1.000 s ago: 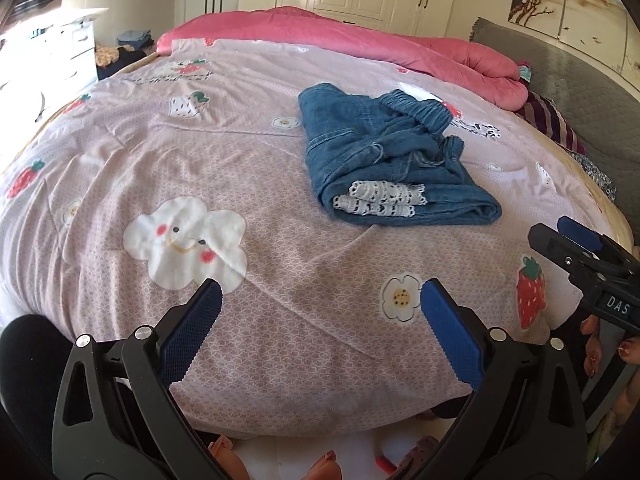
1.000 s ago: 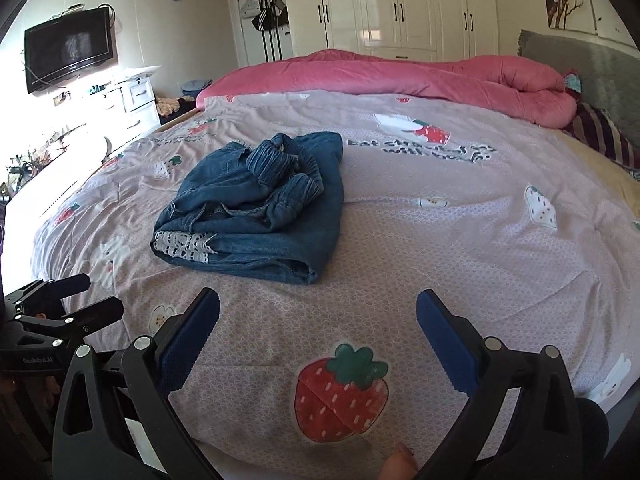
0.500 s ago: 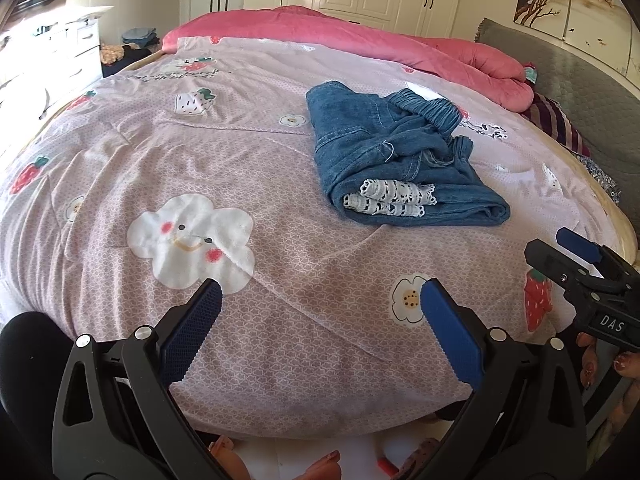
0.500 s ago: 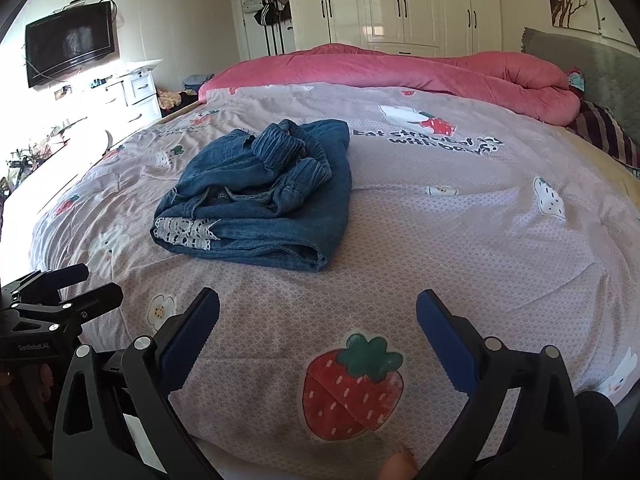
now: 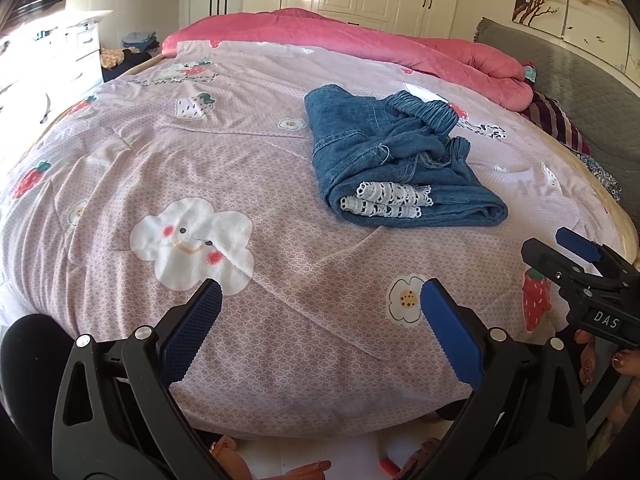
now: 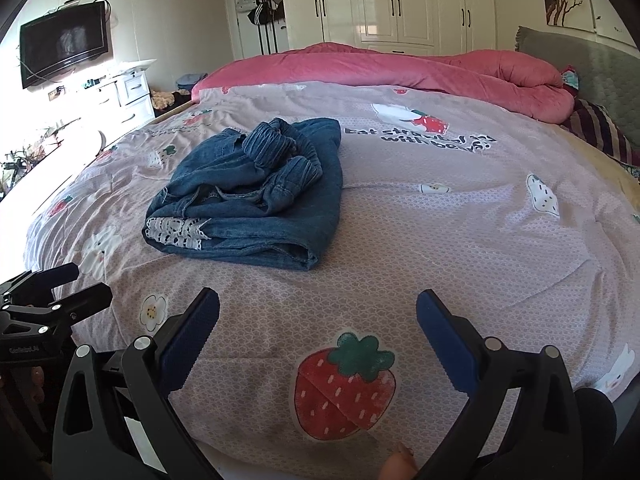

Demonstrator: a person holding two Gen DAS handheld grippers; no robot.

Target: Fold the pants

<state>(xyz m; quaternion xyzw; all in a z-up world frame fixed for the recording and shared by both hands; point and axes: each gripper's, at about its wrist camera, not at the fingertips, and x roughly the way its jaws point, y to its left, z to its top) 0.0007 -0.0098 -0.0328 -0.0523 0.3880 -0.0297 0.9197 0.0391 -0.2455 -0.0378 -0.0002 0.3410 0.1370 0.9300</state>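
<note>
I see the folded denim pants [image 5: 400,164] lying mid-bed on the pink quilt [image 5: 200,168], long axis running away from me, lace hem nearest. A rolled pink duvet [image 6: 400,68] lies beyond. My left gripper [image 5: 318,312] and right gripper [image 6: 318,316] hover near the bed edge, fingers spread apart, empty. Both have crept closer since a second ago.

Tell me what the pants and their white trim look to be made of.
Pants: blue denim by the look, matte, with a woven texture, pale topstitched seams and gathered elastic cuffs. White trim: probably cotton lace, with openwork holes and a scalloped edge.
</note>
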